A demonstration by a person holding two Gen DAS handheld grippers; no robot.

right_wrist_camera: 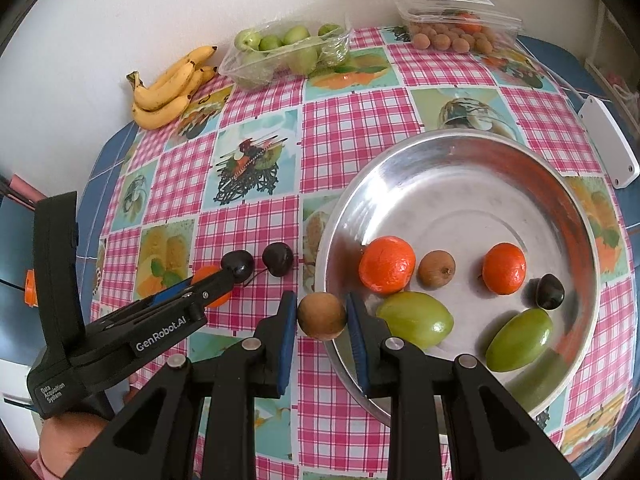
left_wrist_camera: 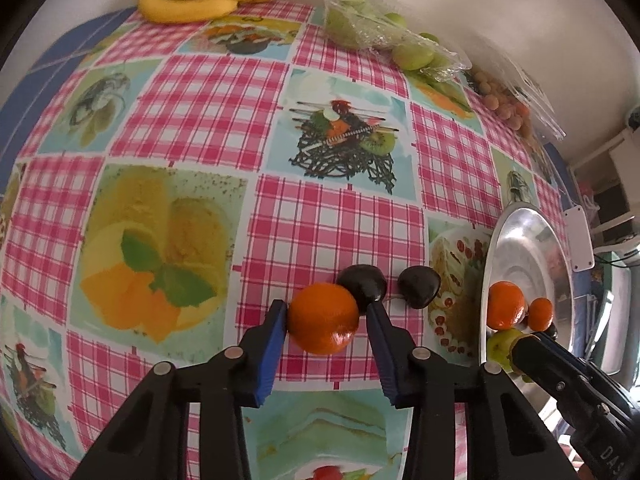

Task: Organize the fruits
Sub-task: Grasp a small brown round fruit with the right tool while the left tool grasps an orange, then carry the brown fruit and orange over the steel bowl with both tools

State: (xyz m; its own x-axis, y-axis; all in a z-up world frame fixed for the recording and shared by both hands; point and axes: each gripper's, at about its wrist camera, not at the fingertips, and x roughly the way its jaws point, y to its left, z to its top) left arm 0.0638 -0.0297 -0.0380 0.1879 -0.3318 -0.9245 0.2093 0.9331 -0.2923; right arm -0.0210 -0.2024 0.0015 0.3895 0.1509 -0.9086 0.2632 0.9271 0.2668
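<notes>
An orange mandarin (left_wrist_camera: 323,318) sits between the blue pads of my left gripper (left_wrist_camera: 326,309), which is shut on it just above the checked tablecloth. Two dark cherries (left_wrist_camera: 362,286) (left_wrist_camera: 419,286) lie on the cloth right behind it. My right gripper (right_wrist_camera: 321,303) is shut on a small round brown fruit (right_wrist_camera: 321,316), held at the left rim of the metal bowl (right_wrist_camera: 460,136). In the bowl lie two mandarins (right_wrist_camera: 386,265), a brown fruit (right_wrist_camera: 437,269), two green fruits (right_wrist_camera: 416,319) and a dark cherry (right_wrist_camera: 550,291).
Bananas (right_wrist_camera: 172,84) lie at the far left by the wall. A plastic tray of green fruit (right_wrist_camera: 288,52) and a clear box of small brown fruit (right_wrist_camera: 452,36) stand along the back. A white device (right_wrist_camera: 608,148) lies right of the bowl.
</notes>
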